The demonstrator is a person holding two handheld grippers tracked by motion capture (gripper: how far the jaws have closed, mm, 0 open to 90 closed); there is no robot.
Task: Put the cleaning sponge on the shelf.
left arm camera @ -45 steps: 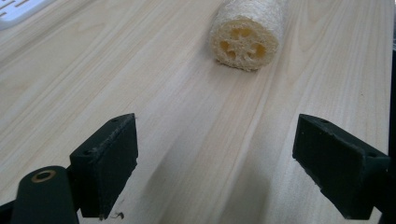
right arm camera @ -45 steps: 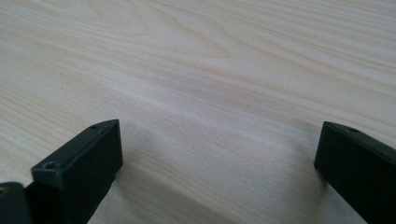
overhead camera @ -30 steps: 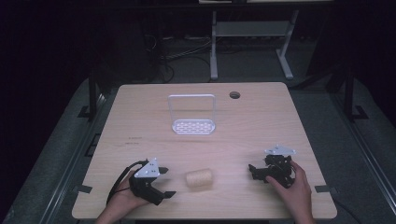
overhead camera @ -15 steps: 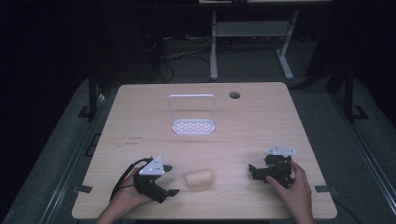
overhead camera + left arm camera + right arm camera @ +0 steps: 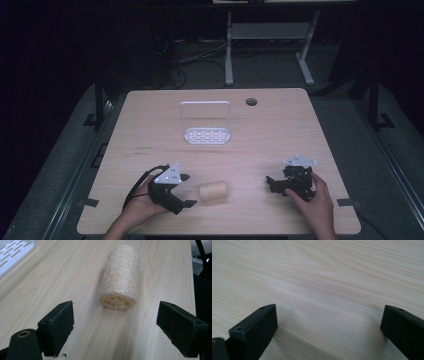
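Loofah roll (image 5: 120, 277) just ahead of left gripper (image 5: 115, 325) (jaws wide, empty); right gripper (image 5: 329, 330) wide, empty.

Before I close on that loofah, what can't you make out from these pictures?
- Loofah: its far end, left gripper view, hidden by its own body.
- White rack: cut off by that view's top-left corner.
- Left gripper: whether the jaw tips reach the loofah, too small in the high view.
- Right gripper: jaws too small there.

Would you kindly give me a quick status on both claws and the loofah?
Left claw open, lined up just short of the loofah. Right claw open over bare table. Loofah lying on its side, untouched. Nothing between it and the left claw.
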